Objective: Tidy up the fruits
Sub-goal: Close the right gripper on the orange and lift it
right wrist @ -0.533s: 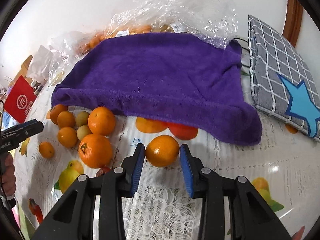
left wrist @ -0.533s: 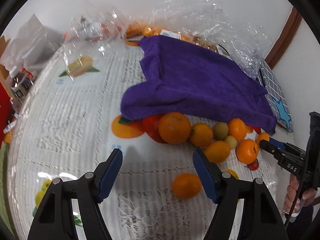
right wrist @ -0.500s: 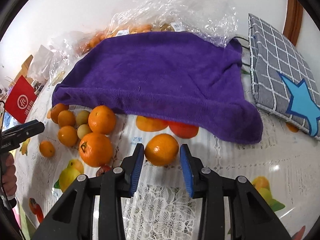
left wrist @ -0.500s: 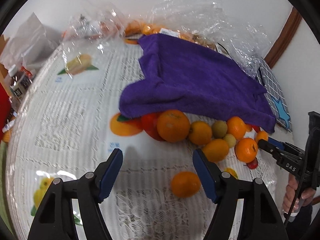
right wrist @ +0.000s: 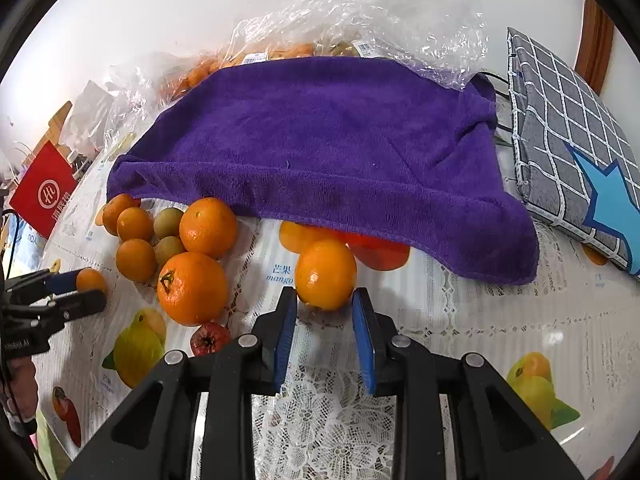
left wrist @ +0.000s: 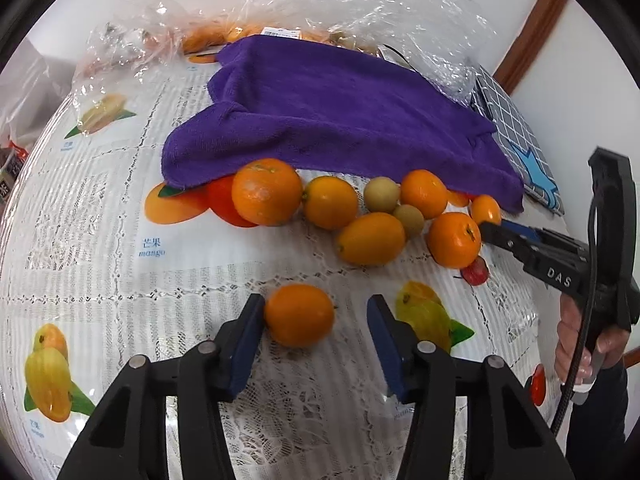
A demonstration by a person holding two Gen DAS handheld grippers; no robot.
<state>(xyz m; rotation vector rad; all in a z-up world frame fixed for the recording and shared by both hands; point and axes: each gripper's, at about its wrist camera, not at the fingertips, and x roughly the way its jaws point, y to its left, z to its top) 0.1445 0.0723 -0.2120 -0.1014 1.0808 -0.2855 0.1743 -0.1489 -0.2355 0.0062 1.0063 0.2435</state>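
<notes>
A purple towel (left wrist: pixel 340 120) lies on the table with several oranges and small green-brown fruits (left wrist: pixel 382 194) along its near edge. My left gripper (left wrist: pixel 316 322) is open around a lone small orange (left wrist: pixel 299 315); its left pad touches the fruit, its right pad stands apart. My right gripper (right wrist: pixel 325 312) has its pads at both sides of an orange (right wrist: pixel 326 274) on the table, seemingly touching. A big orange (right wrist: pixel 192 286) and a small red fruit (right wrist: pixel 208 338) lie to its left. The right gripper also shows in the left wrist view (left wrist: pixel 496 232).
Clear plastic bags of fruit (right wrist: pixel 320 32) lie behind the towel. A grey checked cushion with a blue star (right wrist: pixel 572 144) is at the right. A red packet (right wrist: pixel 42 190) stands at the far left. The tablecloth (left wrist: pixel 120 260) is lace over printed fruit pictures.
My left gripper has moved forward, so the lone small orange now sits between its pads. My right gripper has edged forward and closed in on its orange.
</notes>
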